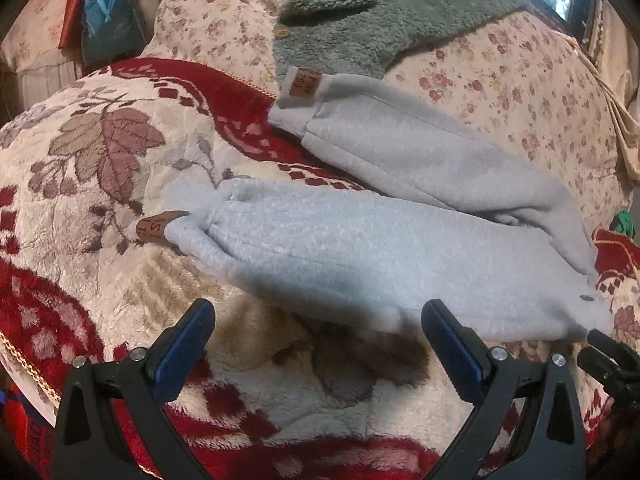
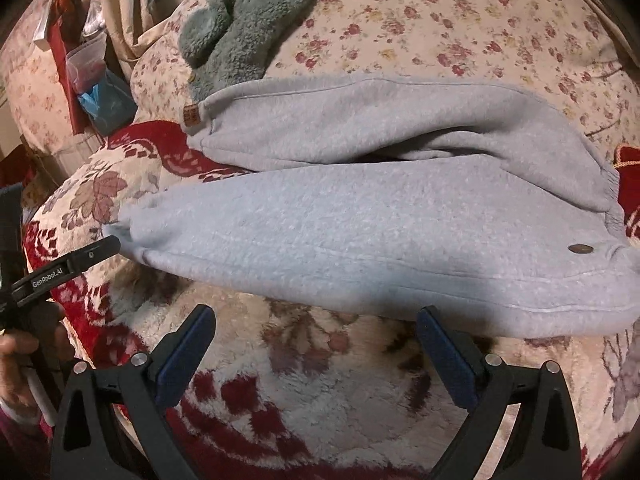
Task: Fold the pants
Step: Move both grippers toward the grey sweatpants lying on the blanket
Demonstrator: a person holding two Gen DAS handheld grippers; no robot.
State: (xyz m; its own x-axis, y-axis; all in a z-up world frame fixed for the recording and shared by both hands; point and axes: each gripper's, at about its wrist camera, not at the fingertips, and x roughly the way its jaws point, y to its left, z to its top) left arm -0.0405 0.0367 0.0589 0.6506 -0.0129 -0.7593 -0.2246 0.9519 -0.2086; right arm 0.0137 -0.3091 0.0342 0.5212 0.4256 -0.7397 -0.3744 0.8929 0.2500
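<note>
The pants (image 1: 360, 248) lie across mid-frame on the blanket (image 1: 100, 152), long axis left-right, cuffs left, waist right. Both the left gripper (image 1: 318, 344) and right gripper (image 2: 316, 348) gape empty just below the near leg's edge, about equally near.

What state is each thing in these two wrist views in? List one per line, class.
Grey pants: spread out on the blanket, legs apart, not yet folded.
Left gripper: open, holding nothing.
Right gripper: open, holding nothing.
Green fleece garment: lying rumpled on the floral bedding behind the pants.
</note>
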